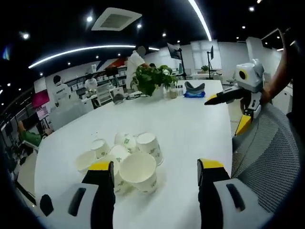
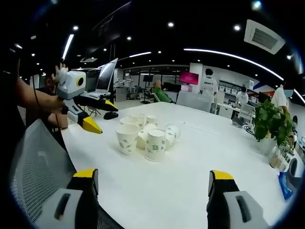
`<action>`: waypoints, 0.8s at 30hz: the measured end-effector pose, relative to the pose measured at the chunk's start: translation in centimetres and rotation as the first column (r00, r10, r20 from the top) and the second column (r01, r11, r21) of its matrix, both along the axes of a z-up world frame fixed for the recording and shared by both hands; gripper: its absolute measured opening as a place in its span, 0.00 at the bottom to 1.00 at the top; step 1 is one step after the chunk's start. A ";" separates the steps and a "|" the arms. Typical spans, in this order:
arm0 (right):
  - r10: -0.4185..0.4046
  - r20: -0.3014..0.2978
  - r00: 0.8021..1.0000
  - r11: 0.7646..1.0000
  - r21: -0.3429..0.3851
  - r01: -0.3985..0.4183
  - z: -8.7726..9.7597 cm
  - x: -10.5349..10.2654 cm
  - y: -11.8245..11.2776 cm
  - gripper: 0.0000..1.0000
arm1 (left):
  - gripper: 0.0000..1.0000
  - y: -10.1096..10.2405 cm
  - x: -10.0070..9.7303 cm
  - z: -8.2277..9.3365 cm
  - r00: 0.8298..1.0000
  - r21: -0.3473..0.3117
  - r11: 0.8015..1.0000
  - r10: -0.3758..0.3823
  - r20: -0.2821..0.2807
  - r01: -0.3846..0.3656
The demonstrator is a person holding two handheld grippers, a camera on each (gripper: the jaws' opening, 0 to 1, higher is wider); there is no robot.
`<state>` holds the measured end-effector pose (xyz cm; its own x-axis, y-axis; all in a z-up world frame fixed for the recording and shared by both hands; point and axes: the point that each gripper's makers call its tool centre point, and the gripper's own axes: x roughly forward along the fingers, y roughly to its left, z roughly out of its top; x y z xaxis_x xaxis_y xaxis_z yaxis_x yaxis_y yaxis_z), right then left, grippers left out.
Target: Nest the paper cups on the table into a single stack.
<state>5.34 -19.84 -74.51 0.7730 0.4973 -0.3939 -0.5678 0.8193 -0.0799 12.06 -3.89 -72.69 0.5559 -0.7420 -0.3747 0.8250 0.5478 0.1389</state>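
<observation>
Cups: paper cups (image 1: 126, 160) sit in a loose cluster on the white desk (image 1: 190, 129), touching or just beside one another; in the right gripper view the same cluster (image 2: 145, 136) stands near the middle of the desk (image 2: 200, 162).
Cup poses: several lie on their sides with open mouths showing, others stand on their rims; the largest open mouth faces the left gripper view.
Stacking: cups lie separate, with no single stack formed.
Left tongs: left tongs (image 1: 155, 167) are spread wide with nothing between the jaws, poised just above the desk near the cluster; seen from the other side (image 2: 97, 117), the yellow tips point toward the cups with a clear gap.
Right tongs: right tongs (image 2: 152, 179) are released and empty, jaws well apart over bare desk; in the left gripper view they (image 1: 228, 109) hover beside the desk edge, held by a person's hand.
Chair: grey mesh chair back (image 1: 264, 152) stands beside the desk.
Plant: leafy potted plant (image 1: 152, 78) stands at the far end of the desk.
</observation>
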 end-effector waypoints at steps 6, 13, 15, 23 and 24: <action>0.004 -0.001 1.000 1.000 0.003 -0.004 0.0 0.0 0.1 0.98 | 0.72 0.7 -0.7 0.6 1.000 -0.042 0.999 0.027 -0.008 -0.028; 0.006 -0.007 1.000 1.000 0.001 -0.006 -0.1 -0.1 0.1 0.98 | 0.81 4.3 -3.2 -0.3 0.985 -0.091 0.982 0.161 -0.055 -0.166; 0.006 -0.005 1.000 1.000 0.001 -0.006 -0.1 0.0 0.1 0.98 | 0.85 4.8 -3.7 -0.3 0.982 -0.095 0.978 0.181 -0.057 -0.186; 0.001 -0.004 1.000 1.000 0.001 -0.001 -0.1 0.0 0.1 0.98 | 0.94 6.3 -4.3 0.8 0.971 -0.125 0.963 0.237 -0.036 -0.239; 0.001 -0.004 1.000 1.000 0.001 -0.001 -0.1 0.0 0.1 0.98 | 0.94 6.3 -4.3 0.8 0.971 -0.125 0.963 0.237 -0.036 -0.239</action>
